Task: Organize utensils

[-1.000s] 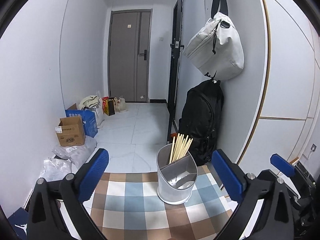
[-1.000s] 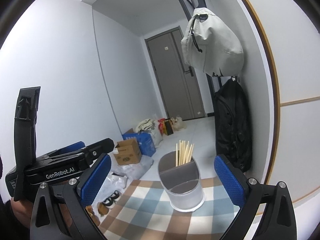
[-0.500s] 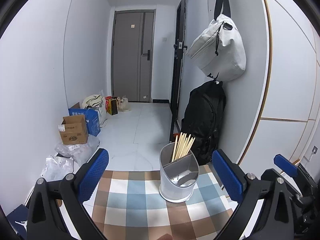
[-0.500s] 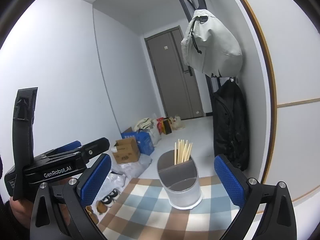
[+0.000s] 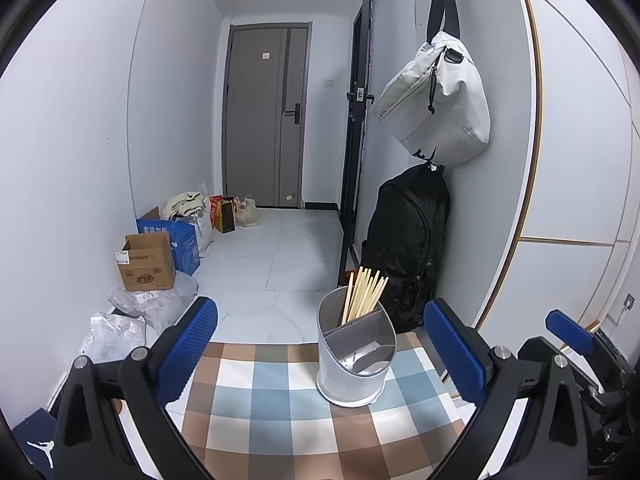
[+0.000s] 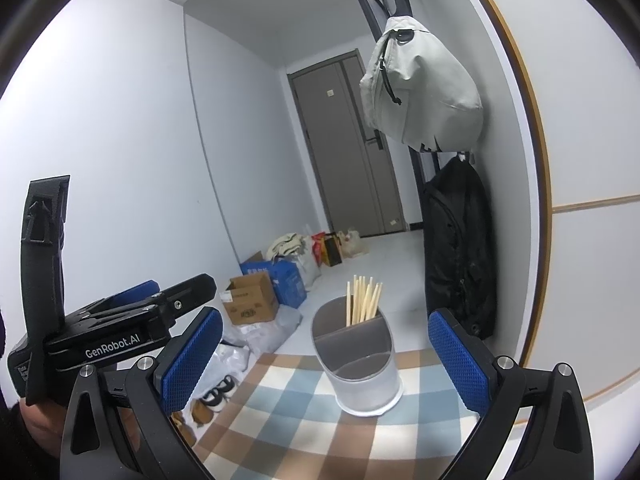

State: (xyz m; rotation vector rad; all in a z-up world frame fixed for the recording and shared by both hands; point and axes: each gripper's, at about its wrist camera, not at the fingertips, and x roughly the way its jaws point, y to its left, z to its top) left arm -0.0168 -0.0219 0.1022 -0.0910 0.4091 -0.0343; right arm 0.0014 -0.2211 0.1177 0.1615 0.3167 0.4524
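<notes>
Left wrist view: a pale, oval utensil holder (image 5: pixel 356 356), split by a divider, stands on the checked cloth (image 5: pixel 280 412) of the bench, ahead of the left tool (image 5: pixel 322 354) and between its spread blue textured pads. Thin wooden chopsticks (image 5: pixel 364 294) fill its far compartment. The right tool (image 6: pixel 326 358) also gapes, empty, the holder ahead of it.
</notes>
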